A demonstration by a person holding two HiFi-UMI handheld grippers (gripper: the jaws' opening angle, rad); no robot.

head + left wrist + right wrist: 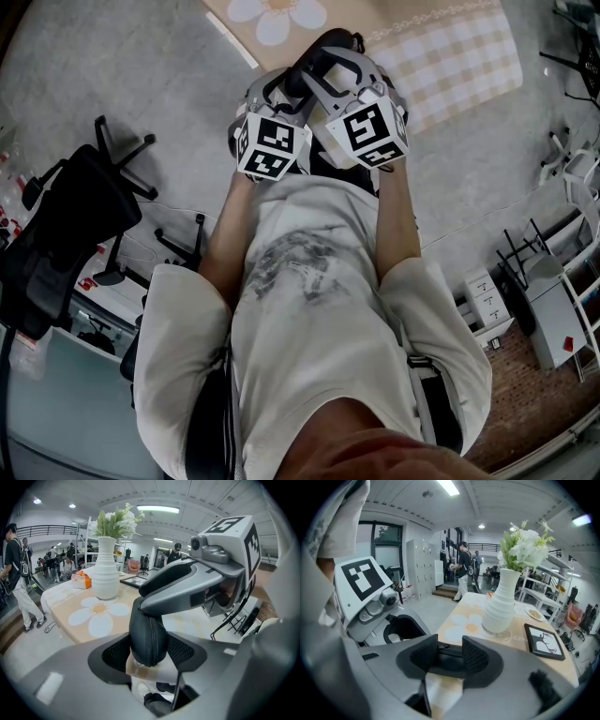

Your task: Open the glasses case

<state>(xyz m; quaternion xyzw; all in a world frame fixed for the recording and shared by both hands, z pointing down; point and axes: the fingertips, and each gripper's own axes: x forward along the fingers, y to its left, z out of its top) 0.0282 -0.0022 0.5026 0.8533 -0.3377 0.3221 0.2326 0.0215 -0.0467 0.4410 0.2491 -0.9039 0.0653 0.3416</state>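
Note:
A black zippered glasses case [147,634] stands end-on between my left gripper's [149,653] mesh pads, which are shut on it, its zipper seam facing the camera. In the right gripper view the same case [450,660] lies crosswise in the gap of my right gripper [450,656], whose jaws stand wide and open around it; a small zipper pull [440,645] shows near the left pad. From the head view both grippers meet in front of my chest, the left [291,84] beside the right [361,70], with the case [323,49] at their tips above the table's edge.
A table [61,606] with a daisy-print cloth carries a white ribbed vase [107,573] of flowers, an orange object [82,579] and a black picture frame [543,641]. A black office chair [66,225] stands at my left, a white drawer unit [487,300] at my right. People walk in the background.

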